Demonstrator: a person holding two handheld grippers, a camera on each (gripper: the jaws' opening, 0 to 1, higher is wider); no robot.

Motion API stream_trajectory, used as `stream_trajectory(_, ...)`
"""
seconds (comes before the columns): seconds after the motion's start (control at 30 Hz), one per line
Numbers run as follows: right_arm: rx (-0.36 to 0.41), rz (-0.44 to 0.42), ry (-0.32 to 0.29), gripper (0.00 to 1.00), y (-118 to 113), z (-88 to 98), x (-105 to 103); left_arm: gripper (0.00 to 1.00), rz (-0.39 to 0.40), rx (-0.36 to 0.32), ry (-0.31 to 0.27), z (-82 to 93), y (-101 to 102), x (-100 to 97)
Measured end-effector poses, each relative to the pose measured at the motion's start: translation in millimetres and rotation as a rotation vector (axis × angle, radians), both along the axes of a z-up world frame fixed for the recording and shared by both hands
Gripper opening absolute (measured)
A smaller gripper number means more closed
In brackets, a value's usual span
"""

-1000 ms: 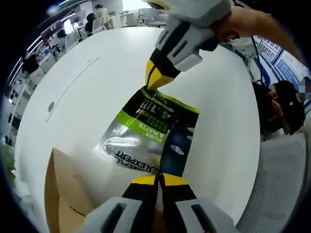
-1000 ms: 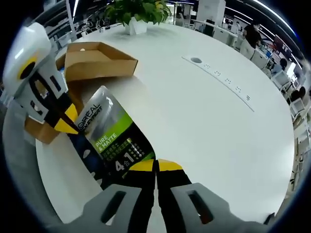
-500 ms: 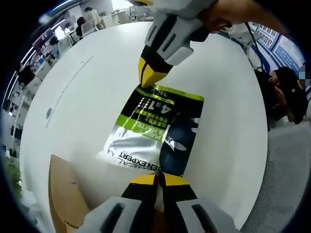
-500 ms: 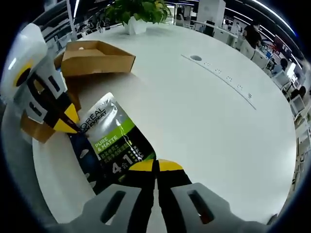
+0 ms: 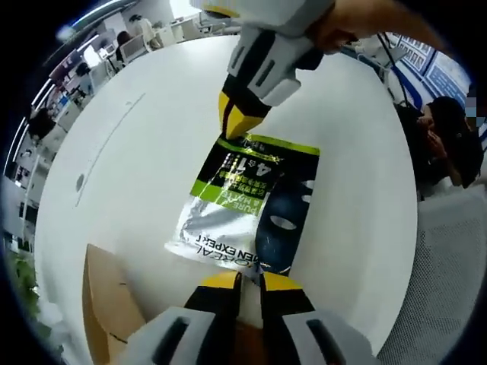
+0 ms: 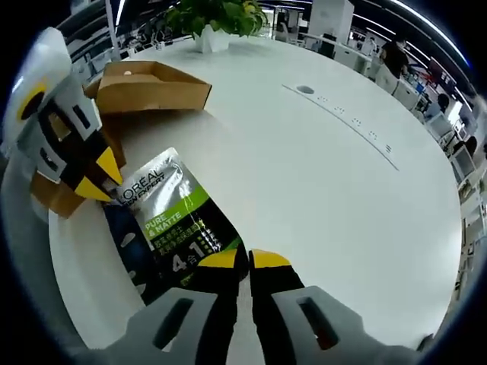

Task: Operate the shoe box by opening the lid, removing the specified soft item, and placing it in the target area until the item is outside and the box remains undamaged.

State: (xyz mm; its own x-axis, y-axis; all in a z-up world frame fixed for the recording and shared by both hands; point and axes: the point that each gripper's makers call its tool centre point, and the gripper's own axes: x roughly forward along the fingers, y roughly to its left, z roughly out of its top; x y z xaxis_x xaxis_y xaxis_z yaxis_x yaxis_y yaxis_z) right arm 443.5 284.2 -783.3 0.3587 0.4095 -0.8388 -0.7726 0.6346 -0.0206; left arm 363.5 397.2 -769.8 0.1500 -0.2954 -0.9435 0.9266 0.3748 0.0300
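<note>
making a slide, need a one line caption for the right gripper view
L'Oréal sachet lying on white table, open left gripper at its top edge, cardboard lid behind.

White round desk [image 6: 327,190] with a grommet hole [image 6: 305,90] and a row of small ports [image 6: 364,131] running past it. Potted green plant [image 6: 213,19] at the desk's far edge, white pot. Open office behind: workstations, seated people [image 6: 396,47]. In the left gripper view, a grey mesh chair [image 5: 449,266] sits beside the desk, a dark-haired person [image 5: 449,144] beyond it, and the same grommet [image 5: 80,182].
</note>
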Motion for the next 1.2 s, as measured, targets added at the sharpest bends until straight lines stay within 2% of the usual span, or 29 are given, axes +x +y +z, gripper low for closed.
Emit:
stream_trajectory(0.13,-0.004,-0.004,0.006,0.04,-0.1,0.7,-2.2,0.15,-0.002,-0.009,-0.016,6.9,0.7,0.4)
stream_trajectory(0.37,-0.007,-0.006,-0.025,0.10,-2.1,6.7,0.8,0.18,0.008,-0.051,-0.027,23.9,-1.8,-2.3)
stream_trajectory(0.7,-0.019,-0.004,-0.046,0.15,-4.0,22.2,-2.6,0.23,0.046,-0.153,-0.032,51.4,-5.1,-10.7)
stream_trajectory(0.97,-0.023,0.008,-0.069,0.20,1.4,43.9,-11.6,0.28,0.086,-0.207,-0.056,70.1,5.0,-13.9)
stream_trajectory(1.2,-0.001,0.016,-0.094,0.22,16.1,67.7,-20.1,0.35,0.133,-0.256,-0.063,83.9,17.9,-19.1)
